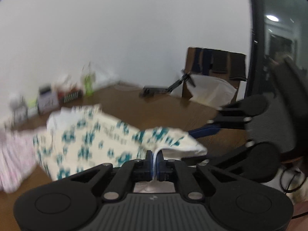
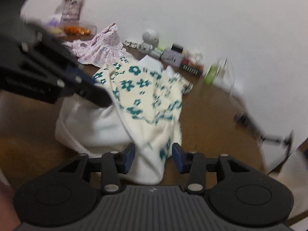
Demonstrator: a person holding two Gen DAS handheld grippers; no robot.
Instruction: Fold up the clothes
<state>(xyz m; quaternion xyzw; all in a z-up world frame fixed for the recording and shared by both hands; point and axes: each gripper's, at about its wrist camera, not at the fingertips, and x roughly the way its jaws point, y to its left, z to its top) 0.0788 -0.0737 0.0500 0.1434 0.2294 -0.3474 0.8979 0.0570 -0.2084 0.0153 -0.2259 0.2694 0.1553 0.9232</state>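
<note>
wall [image 1: 115, 28]: plain white | tabletop [image 1: 163, 109]: brown wood | cardboard box [image 1: 221, 61] by wall | ceiling lamp [image 1: 272, 17] lit

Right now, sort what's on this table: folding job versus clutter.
Job:
- floral garment, pinched by left gripper
- right gripper, open around its hem
- pink dress

Clutter:
- green bottle
- cardboard box
- round white gadget

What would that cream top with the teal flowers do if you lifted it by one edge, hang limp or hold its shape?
Probably hang limp: the flowered top already lies in soft folds on the wooden table. It seems light, since the left tongs raise a thin pinch of its hem without strain. It looks unlikely to slip, as the fabric appears thick and fleecy, though blur hides the texture.
</note>
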